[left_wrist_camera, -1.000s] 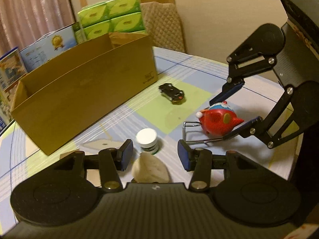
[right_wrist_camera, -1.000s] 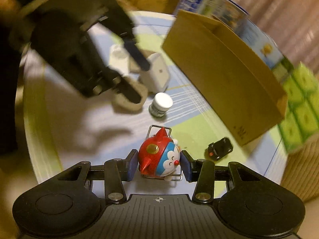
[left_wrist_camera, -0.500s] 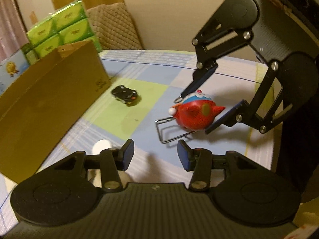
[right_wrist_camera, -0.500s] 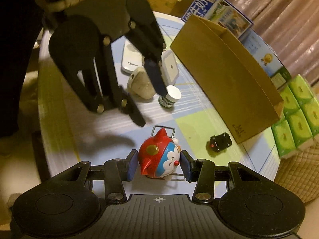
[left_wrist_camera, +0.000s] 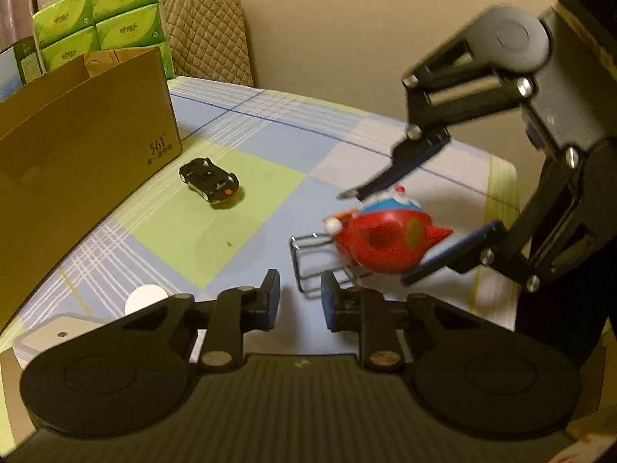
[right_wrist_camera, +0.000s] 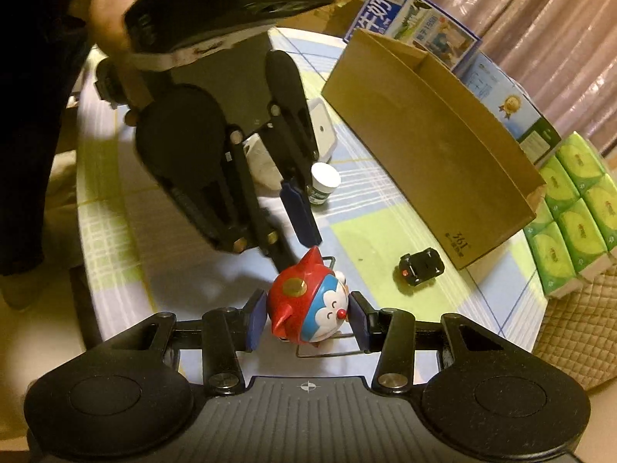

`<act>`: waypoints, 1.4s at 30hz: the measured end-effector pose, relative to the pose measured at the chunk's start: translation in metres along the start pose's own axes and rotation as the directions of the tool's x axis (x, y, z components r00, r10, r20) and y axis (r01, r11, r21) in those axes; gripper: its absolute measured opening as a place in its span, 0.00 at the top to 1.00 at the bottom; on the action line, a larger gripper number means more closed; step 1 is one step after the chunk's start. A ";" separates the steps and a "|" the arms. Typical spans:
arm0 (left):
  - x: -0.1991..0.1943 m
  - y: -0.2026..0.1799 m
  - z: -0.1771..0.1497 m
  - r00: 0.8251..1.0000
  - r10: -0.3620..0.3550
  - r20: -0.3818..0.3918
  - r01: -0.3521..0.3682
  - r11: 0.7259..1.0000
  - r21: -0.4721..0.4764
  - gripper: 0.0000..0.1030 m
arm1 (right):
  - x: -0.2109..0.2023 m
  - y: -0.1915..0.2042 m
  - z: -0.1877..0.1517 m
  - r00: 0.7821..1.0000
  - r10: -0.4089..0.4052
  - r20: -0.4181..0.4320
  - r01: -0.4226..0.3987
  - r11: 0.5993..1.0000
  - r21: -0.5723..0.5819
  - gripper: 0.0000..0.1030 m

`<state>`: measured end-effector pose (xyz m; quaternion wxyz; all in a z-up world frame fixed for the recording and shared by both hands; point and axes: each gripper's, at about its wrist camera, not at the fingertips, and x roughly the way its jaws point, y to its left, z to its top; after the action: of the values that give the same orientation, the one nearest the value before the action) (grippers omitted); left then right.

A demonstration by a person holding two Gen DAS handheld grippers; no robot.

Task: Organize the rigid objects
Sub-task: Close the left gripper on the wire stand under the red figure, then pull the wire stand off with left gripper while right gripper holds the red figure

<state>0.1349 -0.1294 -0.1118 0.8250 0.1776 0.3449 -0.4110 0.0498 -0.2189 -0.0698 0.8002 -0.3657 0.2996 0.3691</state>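
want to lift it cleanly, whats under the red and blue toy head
A bent wire frame sticks out from beneath the toy head, lying on the tablecloth. How it joins the toy is hidden by the head itself and by the right gripper clamped on its sides.

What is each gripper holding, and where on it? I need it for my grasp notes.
The right gripper clamps the red toy by the two sides of its head. The left gripper holds nothing; its jaws have just been closing.
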 end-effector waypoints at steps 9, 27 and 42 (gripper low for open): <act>0.005 0.003 0.007 0.998 -0.057 -0.009 0.057 0.998 0.000 0.92 | -0.004 0.006 -0.008 0.999 0.036 0.007 -0.036 0.999 -0.027 0.59; -0.031 0.007 -0.004 0.999 -0.016 0.048 0.023 0.989 -0.147 0.99 | -0.022 -0.011 0.002 0.984 0.142 0.106 -0.151 0.985 0.080 0.59; -0.046 -0.025 -0.009 0.987 0.160 0.030 -0.159 0.986 -0.043 1.00 | -0.005 -0.011 0.009 0.991 0.131 -0.030 -0.119 0.960 0.255 0.49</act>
<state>0.0915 -0.1137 -0.0857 0.8642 0.1812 0.3241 -0.3396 0.0574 -0.2182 -0.0567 0.8081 -0.2498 0.3853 0.3689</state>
